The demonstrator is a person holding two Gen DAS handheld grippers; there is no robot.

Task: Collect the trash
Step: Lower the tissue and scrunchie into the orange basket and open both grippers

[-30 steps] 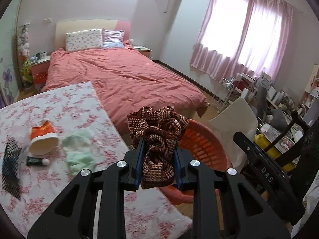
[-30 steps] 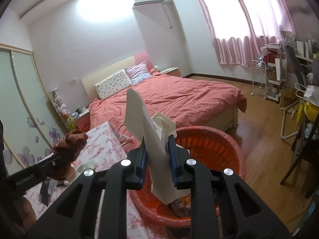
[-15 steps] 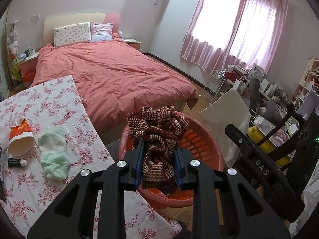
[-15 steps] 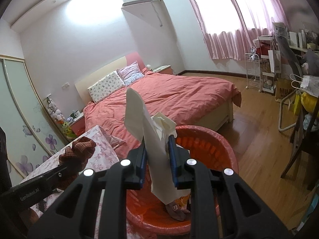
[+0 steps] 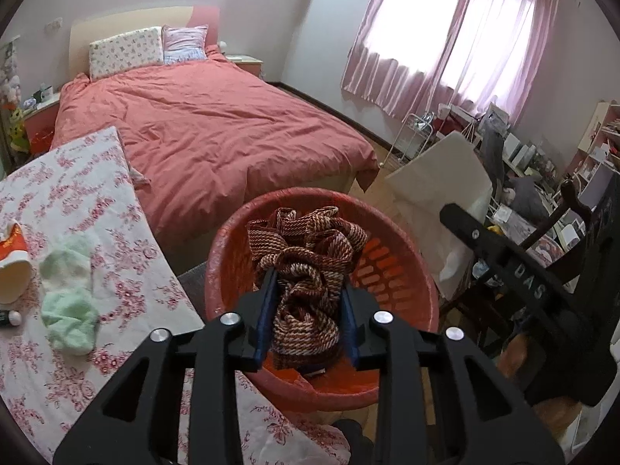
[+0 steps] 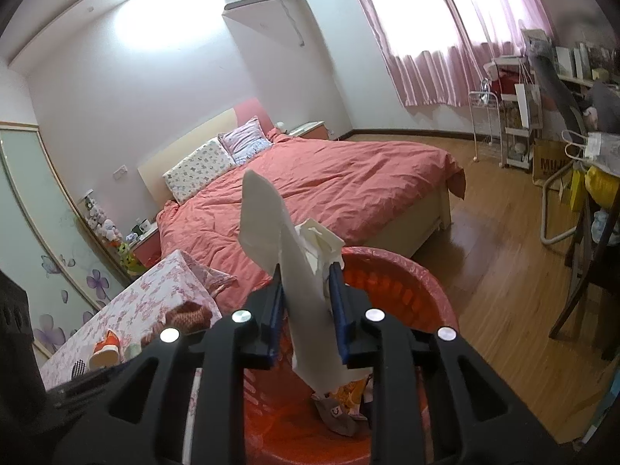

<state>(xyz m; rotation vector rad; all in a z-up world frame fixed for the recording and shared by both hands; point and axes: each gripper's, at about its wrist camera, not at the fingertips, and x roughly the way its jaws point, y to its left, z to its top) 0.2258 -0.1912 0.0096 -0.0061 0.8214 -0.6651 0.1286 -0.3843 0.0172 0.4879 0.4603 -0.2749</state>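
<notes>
Two grippers sat over the round red plastic basket point(image 5: 391, 271), both with jaws opening. The left gripper point(image 5: 306, 310) had a bunched maroon-and-cream woven cloth point(image 5: 306, 255) between its blue pads; the cloth filled the gap and touched both pads, hanging above the basket's inside. The right gripper point(image 6: 308, 306) had a crumpled white paper sheet point(image 6: 286, 248) between its pads, upright and sticking out well above the fingertips, with its lower end dangling into the basket, where some small mixed scraps point(image 6: 341, 403) lay on the bottom. The paper rested against the left-hand pad; whether the right-hand pad touched it I couldn't tell. The basket stood on the wooden floor just beside the table under a pink floral cloth point(image 5: 77, 209), between that table and the bed with the coral duvet point(image 5: 209, 124). On the table were a pale green crumpled cloth point(image 5: 69, 283) and, near it, a tipped red-and-white paper cup point(image 5: 13, 267).
</notes>
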